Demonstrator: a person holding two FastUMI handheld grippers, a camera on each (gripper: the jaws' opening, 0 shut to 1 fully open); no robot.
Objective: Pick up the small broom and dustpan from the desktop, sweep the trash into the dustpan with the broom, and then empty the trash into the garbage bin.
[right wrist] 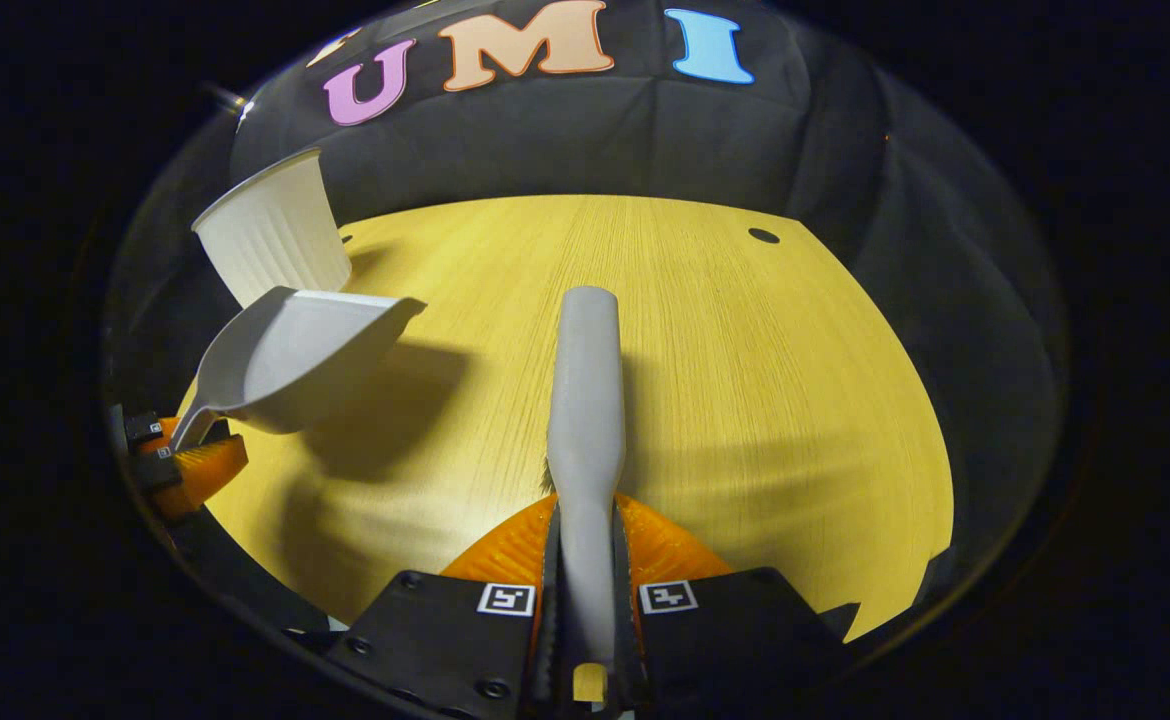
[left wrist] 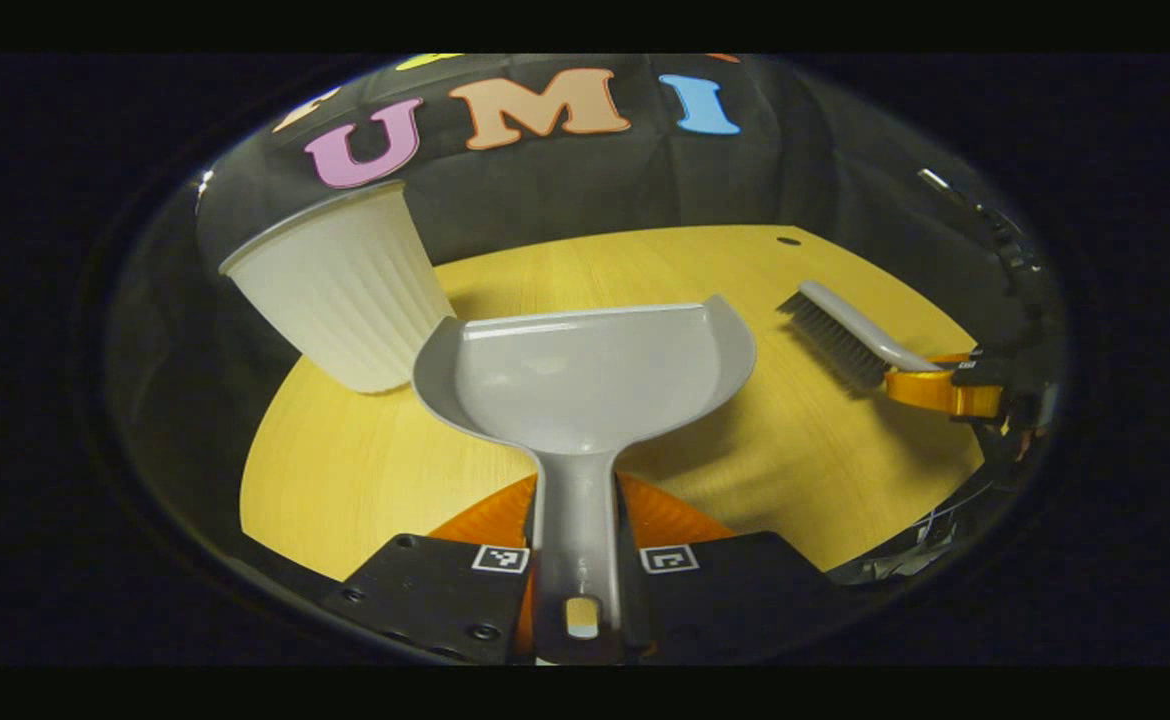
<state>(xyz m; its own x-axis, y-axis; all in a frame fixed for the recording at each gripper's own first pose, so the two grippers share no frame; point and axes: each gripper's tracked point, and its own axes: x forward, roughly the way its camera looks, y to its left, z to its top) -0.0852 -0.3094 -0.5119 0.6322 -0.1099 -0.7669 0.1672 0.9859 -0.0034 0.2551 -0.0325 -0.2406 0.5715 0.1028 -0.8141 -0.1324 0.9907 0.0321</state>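
Note:
A grey dustpan (left wrist: 585,380) hangs above the wooden table (left wrist: 365,470), its scoop pointing away from me and its inside bare. My left gripper (left wrist: 577,500) is shut on the dustpan's handle. The small broom (left wrist: 845,335), grey with dark bristles facing down, floats to the right with my right gripper (left wrist: 945,390) shut on its handle. In the right gripper view the broom (right wrist: 587,400) runs straight ahead from my right gripper (right wrist: 587,520), and the dustpan (right wrist: 295,365) is at the left, tilted, in my left gripper (right wrist: 190,455).
A white ribbed garbage bin (left wrist: 345,285) stands at the table's far left corner, just beyond the dustpan, also seen as the bin (right wrist: 270,235). A small dark hole (right wrist: 763,236) marks the table (right wrist: 765,400) near its far right edge. The black cloth wall rises behind.

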